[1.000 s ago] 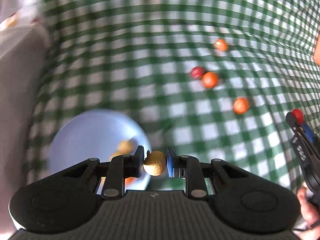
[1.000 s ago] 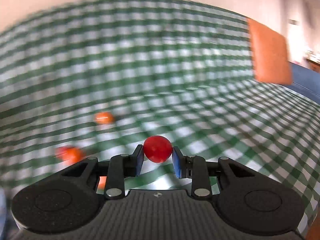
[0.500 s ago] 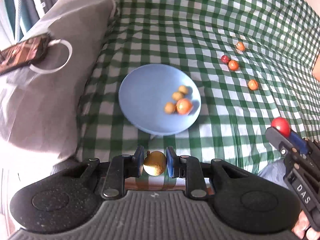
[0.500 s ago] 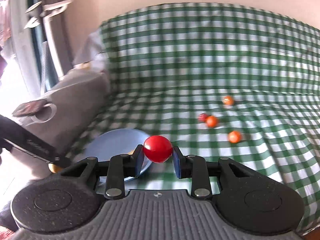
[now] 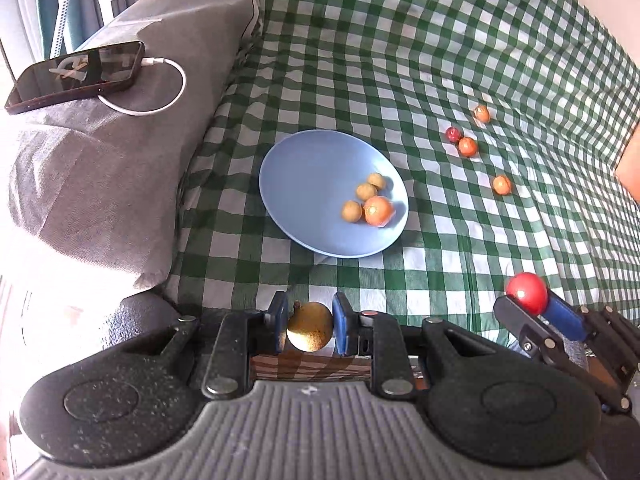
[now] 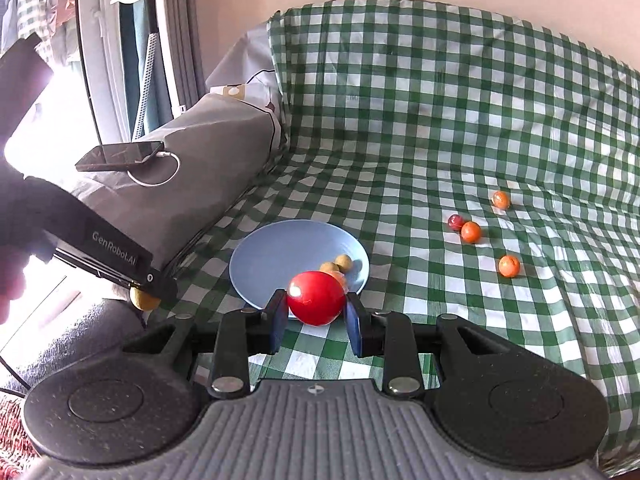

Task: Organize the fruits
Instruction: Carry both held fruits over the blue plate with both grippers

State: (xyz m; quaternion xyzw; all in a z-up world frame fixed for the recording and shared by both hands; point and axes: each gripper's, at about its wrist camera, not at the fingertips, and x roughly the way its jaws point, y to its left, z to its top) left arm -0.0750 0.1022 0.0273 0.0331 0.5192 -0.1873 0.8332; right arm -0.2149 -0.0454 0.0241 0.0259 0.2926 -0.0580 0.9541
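My left gripper [image 5: 310, 326] is shut on a small tan-yellow fruit [image 5: 310, 332], held over the near edge of the green checked cloth, short of the blue plate [image 5: 304, 172]. The plate holds three tan fruits [image 5: 366, 191] and one orange fruit [image 5: 378, 211]. My right gripper [image 6: 316, 314] is shut on a red fruit [image 6: 316, 298], just in front of the blue plate [image 6: 272, 248]. That red fruit [image 5: 526, 292] also shows at the right of the left wrist view. Several small fruits lie loose on the cloth: orange ones [image 6: 509, 266] and a dark red one [image 6: 455, 222].
A grey cushion [image 5: 100, 152] left of the plate carries a phone [image 5: 76, 76] on a white cable. The checked cloth [image 6: 460, 100] rises up the backrest behind. An orange object [image 5: 630, 164] sits at the right edge. A hand [image 6: 10, 284] holds the left tool.
Both grippers pulled back from the cloth with their fruits still held. The plate went from right beneath the left gripper to well ahead of it. The views swung left and have steadied.
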